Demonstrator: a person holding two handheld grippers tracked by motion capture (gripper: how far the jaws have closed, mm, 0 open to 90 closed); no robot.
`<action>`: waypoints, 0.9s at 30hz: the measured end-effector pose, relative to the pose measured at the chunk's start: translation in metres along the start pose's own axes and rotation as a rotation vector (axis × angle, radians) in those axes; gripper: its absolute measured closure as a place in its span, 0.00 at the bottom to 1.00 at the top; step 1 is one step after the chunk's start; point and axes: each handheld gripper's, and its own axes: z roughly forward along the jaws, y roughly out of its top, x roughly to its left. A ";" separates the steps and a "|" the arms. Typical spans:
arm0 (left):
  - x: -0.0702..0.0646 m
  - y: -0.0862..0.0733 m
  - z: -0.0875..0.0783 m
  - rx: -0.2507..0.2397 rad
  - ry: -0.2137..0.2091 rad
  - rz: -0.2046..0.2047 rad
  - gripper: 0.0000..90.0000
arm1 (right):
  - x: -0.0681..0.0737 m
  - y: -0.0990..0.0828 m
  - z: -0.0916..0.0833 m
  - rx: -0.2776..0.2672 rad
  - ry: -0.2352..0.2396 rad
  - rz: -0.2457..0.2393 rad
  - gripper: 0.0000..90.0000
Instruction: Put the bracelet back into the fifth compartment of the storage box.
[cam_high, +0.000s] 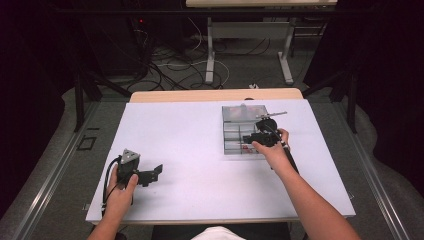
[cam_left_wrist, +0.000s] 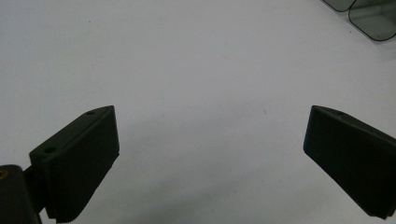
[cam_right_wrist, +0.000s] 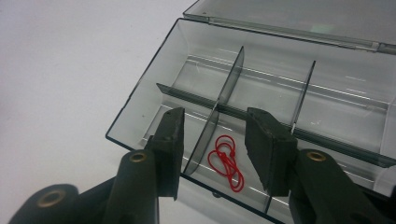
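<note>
A clear plastic compartment box (cam_high: 235, 131) with its lid open lies on the white table, right of centre. A small red string loop (cam_right_wrist: 227, 167) rests on the floor of one of its near compartments. My right gripper (cam_right_wrist: 215, 116) hangs over that near edge with its jaws apart. The loop lies loose below and between them, and an upright divider (cam_right_wrist: 205, 140) stands beside it. In the high view the right gripper (cam_high: 248, 140) sits over the box's near side. My left gripper (cam_high: 152, 174) rests near the front left, open and with nothing in it (cam_left_wrist: 212, 114).
The white table top (cam_high: 190, 130) reaches around both hands. The box's raised lid (cam_right_wrist: 299, 18) stands at the far side of the compartments. Two dark clear plastic corners (cam_left_wrist: 371, 18) show at the far right in the left gripper view. Cables and table legs lie beyond the far edge.
</note>
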 end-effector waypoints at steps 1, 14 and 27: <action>0.000 0.000 -0.001 0.009 -0.004 0.003 0.04 | 0.001 0.000 -0.001 -0.002 0.001 -0.001 0.62; 0.000 0.000 0.000 0.008 -0.005 0.003 0.04 | 0.007 -0.001 -0.010 -0.027 0.009 -0.033 0.45; 0.000 0.000 0.000 0.001 -0.002 -0.004 0.04 | 0.014 -0.005 -0.023 -0.094 0.019 -0.063 0.23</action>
